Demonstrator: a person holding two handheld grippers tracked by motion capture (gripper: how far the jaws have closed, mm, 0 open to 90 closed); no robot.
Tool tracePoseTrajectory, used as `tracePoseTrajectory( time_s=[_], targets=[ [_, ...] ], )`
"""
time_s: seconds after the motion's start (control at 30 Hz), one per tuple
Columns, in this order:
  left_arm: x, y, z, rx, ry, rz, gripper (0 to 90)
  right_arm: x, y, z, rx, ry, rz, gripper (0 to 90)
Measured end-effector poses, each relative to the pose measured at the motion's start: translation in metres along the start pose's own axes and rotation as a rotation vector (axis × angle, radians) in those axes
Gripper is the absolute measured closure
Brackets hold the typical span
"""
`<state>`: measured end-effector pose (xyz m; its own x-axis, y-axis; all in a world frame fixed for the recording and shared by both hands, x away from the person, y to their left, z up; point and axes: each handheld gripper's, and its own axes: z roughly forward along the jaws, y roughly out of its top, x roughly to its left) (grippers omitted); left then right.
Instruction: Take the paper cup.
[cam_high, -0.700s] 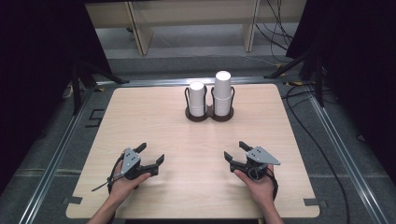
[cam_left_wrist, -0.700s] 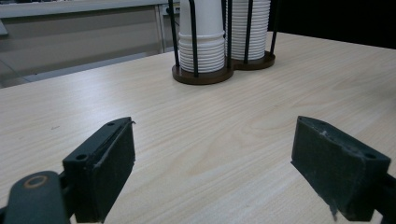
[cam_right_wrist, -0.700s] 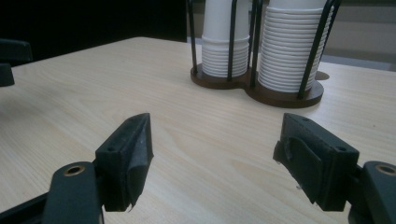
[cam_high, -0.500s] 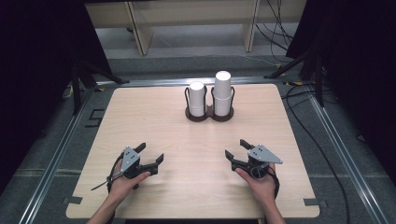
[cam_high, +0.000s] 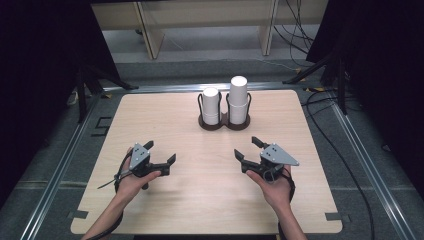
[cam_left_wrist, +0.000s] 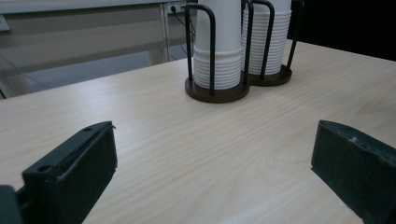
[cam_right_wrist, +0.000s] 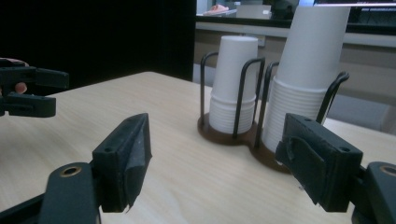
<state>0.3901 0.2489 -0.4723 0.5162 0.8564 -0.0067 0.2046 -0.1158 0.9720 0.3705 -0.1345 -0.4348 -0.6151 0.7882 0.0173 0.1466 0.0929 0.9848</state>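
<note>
Paper cup stacks (cam_high: 230, 102) are standing in their dark wire holder (cam_high: 223, 121) at the far middle of the table (cam_high: 150, 115), well ahead of us, while we are holding the left gripper (cam_high: 161, 154) and right gripper (cam_high: 249, 148) above the wood, both gaping open and gripping nothing.

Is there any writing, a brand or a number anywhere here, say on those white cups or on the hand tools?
No readable text anywhere.
Two stacks of white cups: plain, no print.
Dark wire cup holder: no label.
Left gripper and right gripper: no markings to read.
Wooden table: bare grain, no sign.
</note>
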Motion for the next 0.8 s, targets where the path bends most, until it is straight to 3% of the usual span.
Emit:
tracePoseTrajectory(
  time_s=[0.13, 0.23, 0.3, 0.47, 0.63, 0.8],
  targets=[
    [-0.002, 0.006, 0.014, -0.006, -0.006, 0.02, 0.0, -0.006, 0.006, 0.007, -0.015, 0.014, -0.006, 25.0],
    [-0.004, 0.01, 0.029, -0.004, -0.016, 0.046, 0.0, -0.008, 0.011, 0.01, -0.003, -0.004, -0.02, 25.0],
    [-0.007, 0.013, 0.04, -0.007, -0.027, 0.057, 0.0, -0.009, 0.013, 0.016, -0.014, 0.011, -0.001, 25.0],
    [-0.015, 0.029, 0.068, -0.018, -0.051, 0.091, 0.0, -0.01, 0.021, 0.026, -0.022, -0.01, -0.032, 25.2],
    [-0.018, 0.038, 0.09, -0.02, -0.061, 0.081, 0.0, -0.01, 0.029, 0.036, -0.008, 0.006, -0.029, 25.8],
    [-0.02, 0.043, 0.106, -0.005, -0.065, 0.105, 0.0, -0.012, 0.036, 0.048, -0.022, 0.0, -0.031, 26.9]
  ],
)
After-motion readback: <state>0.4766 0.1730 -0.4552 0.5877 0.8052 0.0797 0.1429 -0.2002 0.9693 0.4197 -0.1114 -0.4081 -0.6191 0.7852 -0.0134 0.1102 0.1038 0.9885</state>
